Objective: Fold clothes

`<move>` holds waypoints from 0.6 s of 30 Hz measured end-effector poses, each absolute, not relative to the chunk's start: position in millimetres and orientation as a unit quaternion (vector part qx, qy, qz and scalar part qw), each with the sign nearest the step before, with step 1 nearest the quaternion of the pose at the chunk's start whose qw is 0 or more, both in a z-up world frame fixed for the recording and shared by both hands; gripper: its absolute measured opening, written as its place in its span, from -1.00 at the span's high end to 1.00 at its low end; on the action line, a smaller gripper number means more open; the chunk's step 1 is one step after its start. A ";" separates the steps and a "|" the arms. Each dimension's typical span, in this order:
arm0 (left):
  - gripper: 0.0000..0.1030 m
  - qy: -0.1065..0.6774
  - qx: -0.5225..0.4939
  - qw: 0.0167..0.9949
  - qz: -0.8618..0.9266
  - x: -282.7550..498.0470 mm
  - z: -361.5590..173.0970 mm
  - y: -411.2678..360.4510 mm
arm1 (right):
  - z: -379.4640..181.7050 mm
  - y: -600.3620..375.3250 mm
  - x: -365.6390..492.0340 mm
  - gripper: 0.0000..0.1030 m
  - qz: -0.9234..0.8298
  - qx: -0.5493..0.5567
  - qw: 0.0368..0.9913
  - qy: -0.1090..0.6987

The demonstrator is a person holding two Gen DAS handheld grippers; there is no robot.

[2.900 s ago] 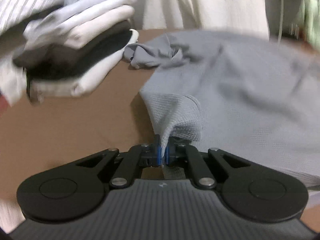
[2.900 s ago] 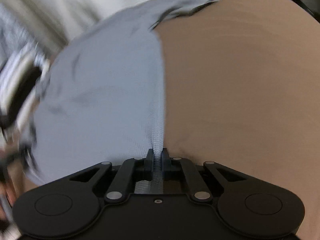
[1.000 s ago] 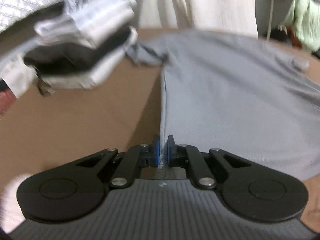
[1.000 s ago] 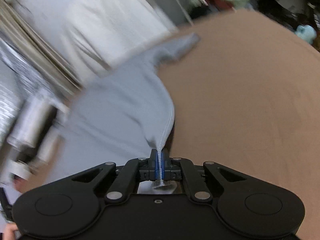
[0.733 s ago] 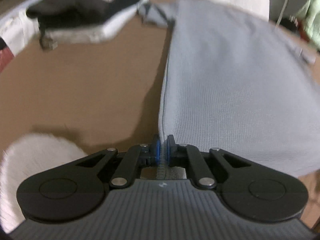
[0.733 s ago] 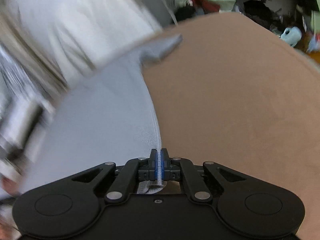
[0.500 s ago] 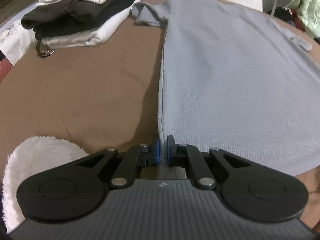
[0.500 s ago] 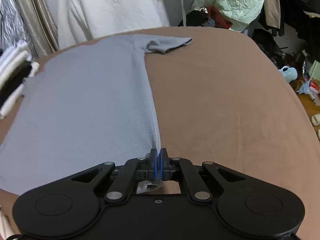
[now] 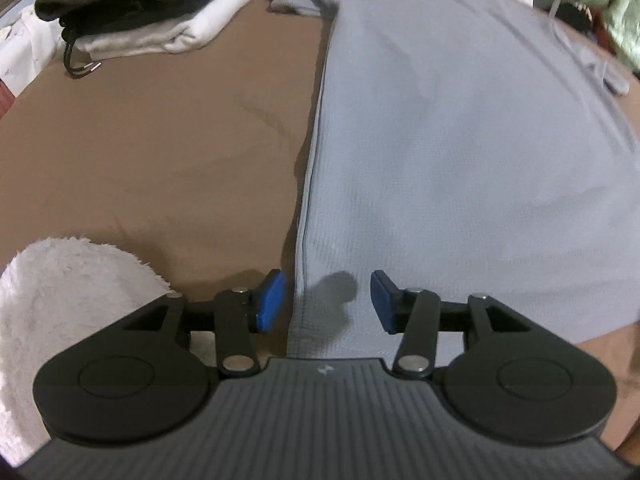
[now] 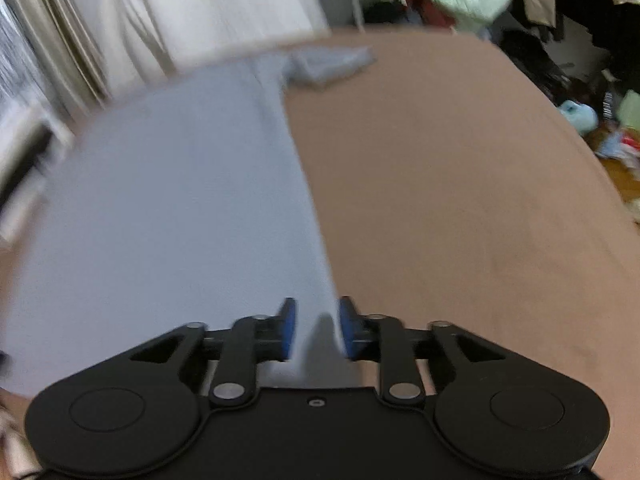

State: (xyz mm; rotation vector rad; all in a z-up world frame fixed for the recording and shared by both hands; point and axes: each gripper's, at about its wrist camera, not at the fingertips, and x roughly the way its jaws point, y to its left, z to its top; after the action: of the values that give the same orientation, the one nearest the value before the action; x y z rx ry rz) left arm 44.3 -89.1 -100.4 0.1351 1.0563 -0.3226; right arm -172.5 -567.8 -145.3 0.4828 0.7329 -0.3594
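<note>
Left gripper (image 9: 327, 300) jaws opening, blue pads (image 9: 270, 300) apart and not pressing; grey T-shirt (image 9: 460, 140) hem corner lies between them, released. Right gripper (image 10: 316, 328) jaws opening too, narrower gap, shirt's other hem corner between the pads, no pinch. Shirt lies spread flat on brown table (image 9: 160, 140), sleeves at far end. Folded clothes stack (image 9: 152, 12) at far left.

shirt (image 9: 460, 140): grey ribbed knit cloth, matt | table cover (image 9: 160, 140): brown smooth cloth | towel (image 9: 60, 300): white fluffy
</note>
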 end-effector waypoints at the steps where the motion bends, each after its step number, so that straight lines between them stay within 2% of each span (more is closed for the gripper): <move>1: 0.04 0.495 0.060 0.853 -0.155 42.3 -96.5 -88.8 | -142.6 -567.9 -177.0 0.27 -0.156 0.245 0.899 0.329; 6: -0.11 0.443 0.047 0.880 -0.163 43.8 -66.2 -85.0 | -139.5 -573.0 -185.1 0.26 -0.117 0.307 0.905 0.271; 10: -0.20 0.422 0.010 0.886 -0.190 54.3 -31.5 -66.1 | -102.8 -552.1 -164.7 0.21 -0.058 0.301 0.915 0.262; 12: -0.34 0.415 -0.004 0.888 -0.198 60.0 -13.2 -51.2 | -54.5 -542.7 -151.7 0.20 -0.026 0.257 0.932 0.256; 15: -0.35 0.399 -0.023 0.892 -0.211 72.5 6.9 -25.0 | 36.4 -521.8 -132.5 -0.06 0.004 0.179 0.953 0.246; 18: -0.35 0.409 -0.081 0.883 -0.215 72.8 12.6 -0.2 | 105.0 -512.4 -110.3 -0.08 0.040 0.191 0.955 0.222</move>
State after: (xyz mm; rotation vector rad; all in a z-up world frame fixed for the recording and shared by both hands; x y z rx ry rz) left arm 72.8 -0.2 12.6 -0.1688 0.8504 -0.4482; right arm -110.3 -512.4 105.0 0.3885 0.4500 0.0815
